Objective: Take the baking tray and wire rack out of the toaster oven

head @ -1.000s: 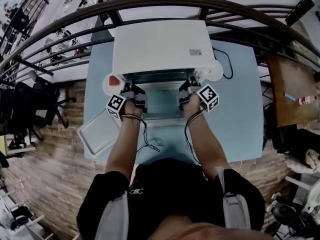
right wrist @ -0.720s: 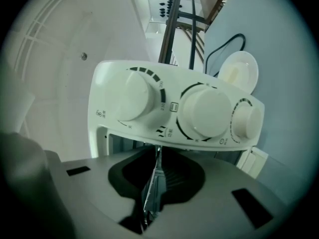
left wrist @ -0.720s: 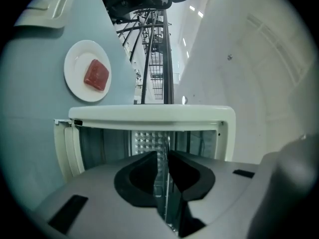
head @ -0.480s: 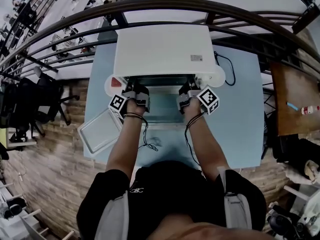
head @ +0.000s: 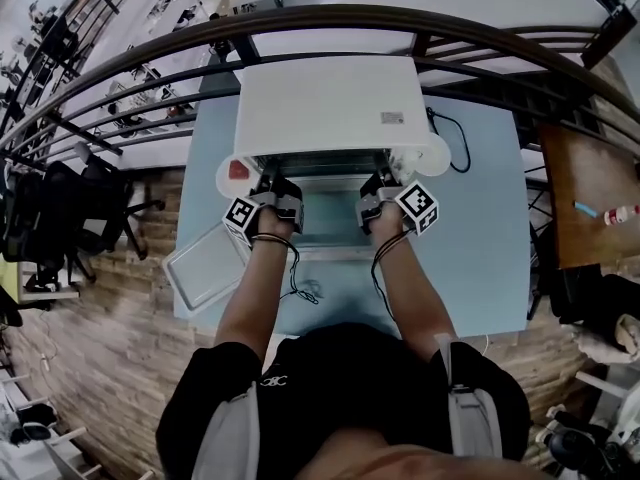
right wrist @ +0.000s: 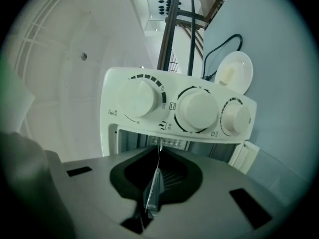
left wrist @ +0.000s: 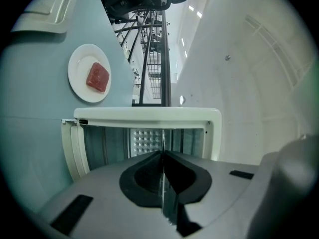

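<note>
Both pairs of jaws have just been closing, and each now sits pinched on a thin metal edge. In the left gripper view the left gripper (left wrist: 162, 158) has its dark pads together on a bright strip seen edge-on. In the right gripper view the right gripper (right wrist: 158, 156) clamps the same kind of strip, with fine parallel wires fanning beside it. I take this for the front of the thin metal wire rack (right wrist: 152, 189), which otherwise lies inside the oven. With both sides gripped, the rack looks ready for a straight pull toward the person.

In the head view, both forearms reach up the middle of the frame, roughly parallel. The grippers are level and side by side at the mouth of the boxy white toaster oven (head: 330, 103), above its dropped glass door (head: 325, 226).

A pale grey rectangular baking tray (head: 205, 268) lies at the lower left corner of the light blue table (head: 480, 238), partly past its edge, so that half of the job seems done.

Farther off, left of the oven, a round white plate (left wrist: 89, 73) holds a red slab of meat (left wrist: 98, 77). Three white knobs (right wrist: 198, 108) line the oven's control panel.
</note>
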Demonstrator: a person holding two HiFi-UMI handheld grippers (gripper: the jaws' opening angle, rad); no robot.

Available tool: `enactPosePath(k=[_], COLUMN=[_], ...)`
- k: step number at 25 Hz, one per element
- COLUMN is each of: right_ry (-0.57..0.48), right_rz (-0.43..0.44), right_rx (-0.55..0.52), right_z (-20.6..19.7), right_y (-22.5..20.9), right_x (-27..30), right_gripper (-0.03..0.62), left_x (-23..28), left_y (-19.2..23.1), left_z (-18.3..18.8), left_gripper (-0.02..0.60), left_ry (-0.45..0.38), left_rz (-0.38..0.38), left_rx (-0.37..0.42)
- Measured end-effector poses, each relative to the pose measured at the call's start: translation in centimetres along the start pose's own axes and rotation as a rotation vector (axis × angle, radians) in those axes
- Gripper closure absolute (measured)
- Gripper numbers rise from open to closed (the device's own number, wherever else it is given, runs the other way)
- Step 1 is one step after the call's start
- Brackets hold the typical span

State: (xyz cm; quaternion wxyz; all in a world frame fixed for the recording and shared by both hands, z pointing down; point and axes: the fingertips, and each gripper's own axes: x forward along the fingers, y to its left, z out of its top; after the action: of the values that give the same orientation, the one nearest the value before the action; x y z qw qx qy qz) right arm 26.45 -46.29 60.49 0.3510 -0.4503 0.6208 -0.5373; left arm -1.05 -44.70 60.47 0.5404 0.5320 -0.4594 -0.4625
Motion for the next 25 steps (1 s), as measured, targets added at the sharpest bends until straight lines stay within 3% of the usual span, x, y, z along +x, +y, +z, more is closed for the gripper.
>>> enactPosePath(k=[25], right_ry=[-0.018], right_rz=[-0.027], right_rx=[-0.011], right_z=[-2.5], right_y=[-0.2], right_x=[-8.3], right_gripper=[0.585], left_x=[-8.1], left_y=[0.6], left_z=[-1.9], left_gripper=[0.565], left_ry=[0.103], left_rz=[0.017], left_rx=[0.033])
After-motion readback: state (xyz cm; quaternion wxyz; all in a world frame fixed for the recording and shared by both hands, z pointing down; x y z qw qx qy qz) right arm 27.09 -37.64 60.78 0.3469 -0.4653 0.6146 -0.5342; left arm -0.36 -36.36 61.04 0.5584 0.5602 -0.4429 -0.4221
